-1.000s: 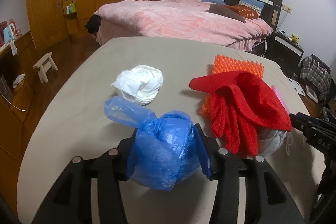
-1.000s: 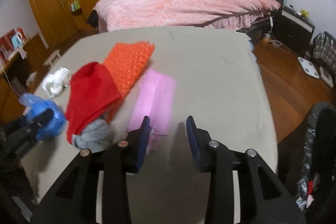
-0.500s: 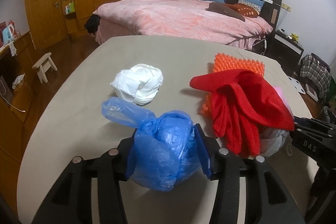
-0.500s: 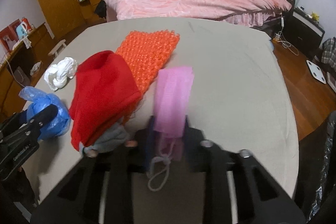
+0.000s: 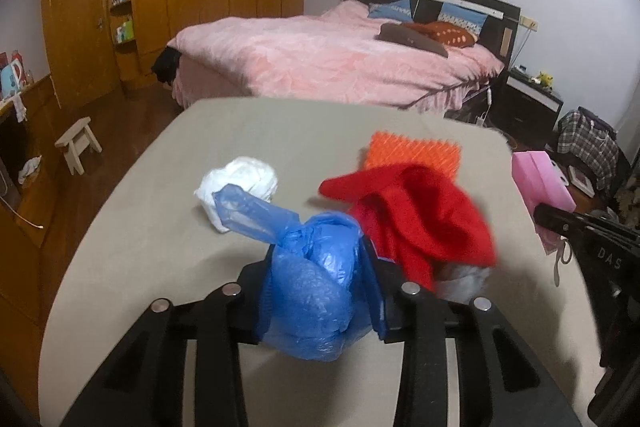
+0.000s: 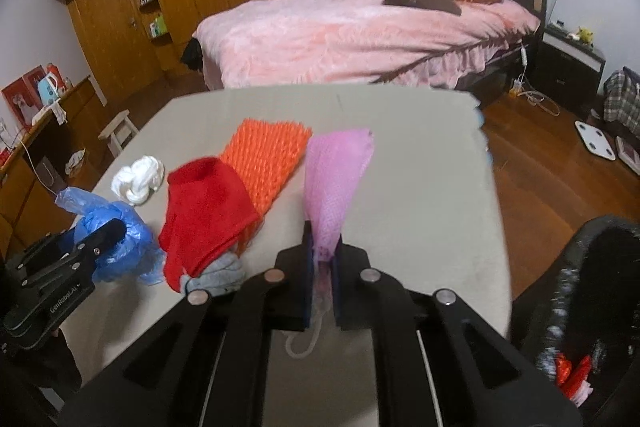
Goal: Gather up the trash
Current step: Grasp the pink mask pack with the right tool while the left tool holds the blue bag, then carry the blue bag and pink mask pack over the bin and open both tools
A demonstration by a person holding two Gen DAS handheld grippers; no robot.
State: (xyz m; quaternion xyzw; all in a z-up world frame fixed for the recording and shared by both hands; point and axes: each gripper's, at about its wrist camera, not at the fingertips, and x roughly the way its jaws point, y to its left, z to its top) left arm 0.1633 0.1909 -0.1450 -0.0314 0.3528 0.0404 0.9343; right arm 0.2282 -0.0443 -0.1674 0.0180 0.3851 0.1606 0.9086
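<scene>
My left gripper (image 5: 318, 287) is shut on a crumpled blue plastic bag (image 5: 312, 287) and holds it just above the beige table (image 5: 160, 227); it also shows in the right wrist view (image 6: 116, 243). My right gripper (image 6: 323, 267) is shut on a pink mesh bag (image 6: 336, 171), lifted off the table; the bag shows at the right of the left wrist view (image 5: 540, 183). A white crumpled bag (image 5: 244, 183) lies on the table behind the blue bag.
A red cloth (image 6: 208, 211) lies over a grey item (image 6: 218, 275) beside an orange bubble sheet (image 6: 268, 155). A black trash bag (image 6: 592, 291) with trash inside stands off the table's right edge. A pink bed (image 6: 360, 31) lies beyond the table.
My right gripper moved forward, shut on the pink mesh bag and lifted it off the table. My left gripper rose slightly, still holding the blue bag.
</scene>
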